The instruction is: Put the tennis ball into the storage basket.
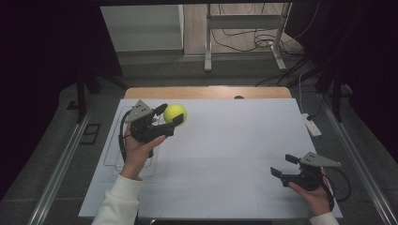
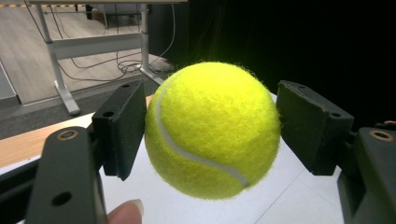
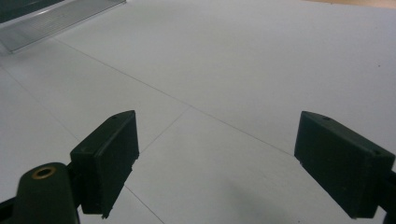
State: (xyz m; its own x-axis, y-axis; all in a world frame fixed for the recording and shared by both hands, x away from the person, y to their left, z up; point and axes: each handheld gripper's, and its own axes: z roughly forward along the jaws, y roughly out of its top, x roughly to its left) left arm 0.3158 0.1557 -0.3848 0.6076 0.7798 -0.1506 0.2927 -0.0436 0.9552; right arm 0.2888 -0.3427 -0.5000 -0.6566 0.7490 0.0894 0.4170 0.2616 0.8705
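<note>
A yellow tennis ball (image 1: pixel 175 114) is held above the white table top at the back left, with my left gripper (image 1: pixel 170 114) shut on it. In the left gripper view the ball (image 2: pixel 212 129) sits between the two black pads (image 2: pixel 122 127), which press on its sides; a fingertip shows at the bottom edge. My right gripper (image 1: pixel 284 165) rests low over the front right of the table, its jaws wide apart. The right gripper view shows both pads (image 3: pixel 109 161) open with only bare white table (image 3: pixel 224 70) between them.
A clear plastic tray (image 1: pixel 112 154) lies on the table's left side, under the left hand. Past the wooden far edge (image 1: pixel 206 92) stand a metal frame's legs (image 1: pixel 207 47) and loose cables on the floor. A white power strip (image 1: pixel 311 125) lies off the right edge.
</note>
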